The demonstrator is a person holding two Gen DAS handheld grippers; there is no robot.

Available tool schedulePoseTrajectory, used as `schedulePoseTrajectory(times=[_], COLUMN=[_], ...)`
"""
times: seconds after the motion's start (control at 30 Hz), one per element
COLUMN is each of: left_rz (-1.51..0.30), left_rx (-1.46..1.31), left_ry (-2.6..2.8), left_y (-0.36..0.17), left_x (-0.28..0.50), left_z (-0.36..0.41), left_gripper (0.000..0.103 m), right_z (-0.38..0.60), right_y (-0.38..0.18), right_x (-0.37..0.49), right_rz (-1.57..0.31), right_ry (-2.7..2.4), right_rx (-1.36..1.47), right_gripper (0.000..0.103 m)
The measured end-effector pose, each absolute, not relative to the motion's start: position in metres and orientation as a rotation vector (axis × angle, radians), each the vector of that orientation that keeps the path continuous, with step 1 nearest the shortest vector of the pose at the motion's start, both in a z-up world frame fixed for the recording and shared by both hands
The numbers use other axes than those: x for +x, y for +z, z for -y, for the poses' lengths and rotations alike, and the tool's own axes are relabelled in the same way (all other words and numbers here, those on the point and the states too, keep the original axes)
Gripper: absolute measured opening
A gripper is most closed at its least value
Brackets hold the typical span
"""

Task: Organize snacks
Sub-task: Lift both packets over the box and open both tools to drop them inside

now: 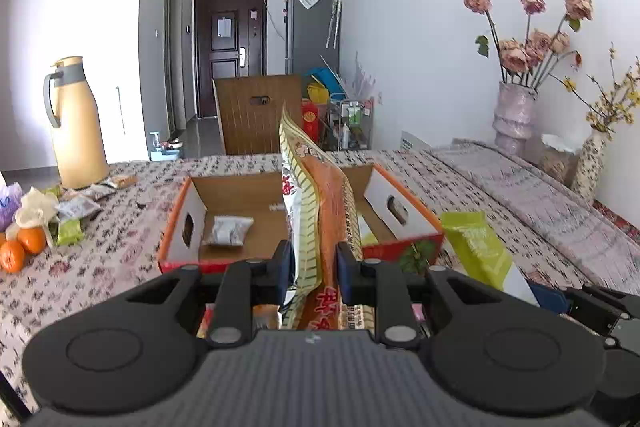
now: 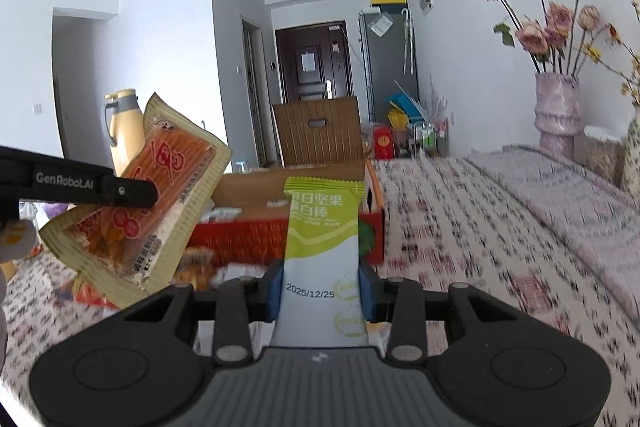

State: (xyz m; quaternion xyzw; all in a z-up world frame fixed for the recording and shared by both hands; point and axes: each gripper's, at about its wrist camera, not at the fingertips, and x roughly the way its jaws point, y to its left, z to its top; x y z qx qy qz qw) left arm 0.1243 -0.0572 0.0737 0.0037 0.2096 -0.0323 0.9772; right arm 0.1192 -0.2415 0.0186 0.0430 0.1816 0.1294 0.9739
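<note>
Left wrist view shows the left gripper point(image 1: 313, 267) pinching an orange snack packet point(image 1: 320, 211) upright, just before the open cardboard box point(image 1: 416, 205). To the right of this box, the right gripper point(image 2: 321, 291) pinches a green and white bar packet point(image 2: 322, 247). One small grey packet point(image 1: 228, 230) lies inside the box.

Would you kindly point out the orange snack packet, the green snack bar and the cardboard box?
orange snack packet point(image 1: 326, 211), left wrist view, middle of the wrapper.
green snack bar point(image 2: 320, 223), right wrist view, green upper half.
cardboard box point(image 1: 240, 193), left wrist view, inner back wall.
</note>
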Motion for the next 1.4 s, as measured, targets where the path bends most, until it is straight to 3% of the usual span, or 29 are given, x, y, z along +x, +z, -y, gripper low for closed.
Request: schedulePoseTrajectory(times=[0.67,1.4], left_rz=[-0.452,-0.679], left_rx=[0.039,0.057], left_ry=[0.015,0.128], left_y=[0.101,0.040], left_x=[0.231,0.325], left_z=[0.028,0.004], left_gripper=[0.024,0.024], right_z=[0.201,0.179], right_y=[0.057,0.008], right_x=[0.243,0.331], right_rz=[-0.350,-0.518], right_ry=[0.270,0.292], right_rx=[0.030,0.045], right_gripper=[0.036,0.037])
